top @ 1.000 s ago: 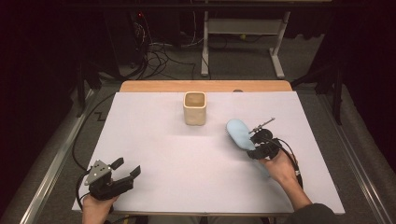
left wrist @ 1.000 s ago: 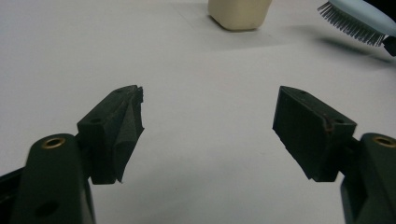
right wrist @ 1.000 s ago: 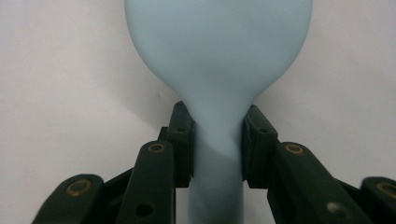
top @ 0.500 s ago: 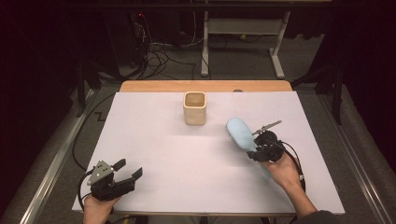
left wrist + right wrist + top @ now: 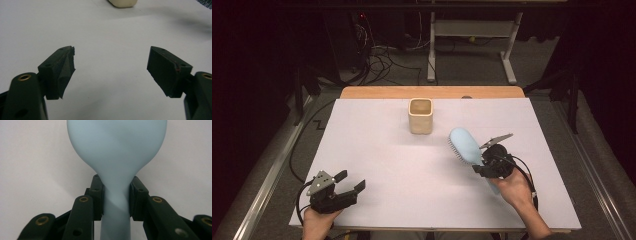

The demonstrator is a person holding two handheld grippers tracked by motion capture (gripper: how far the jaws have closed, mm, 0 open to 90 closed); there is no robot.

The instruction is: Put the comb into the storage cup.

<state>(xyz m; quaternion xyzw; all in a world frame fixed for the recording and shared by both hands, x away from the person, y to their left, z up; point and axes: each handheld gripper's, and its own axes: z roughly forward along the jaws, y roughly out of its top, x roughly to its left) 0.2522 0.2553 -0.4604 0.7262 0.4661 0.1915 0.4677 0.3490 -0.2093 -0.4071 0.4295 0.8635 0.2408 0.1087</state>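
While the right tongs clamped the handle of the light-blue hairbrush, its head hung above the tabletop, near the beige cup. The left tongs stood open and empty, jaws just widening, well apart from that cup.

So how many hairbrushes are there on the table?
1. The light blue hairbrush is right of the cream cup, lifted off the table and held by its handle in the right tool.
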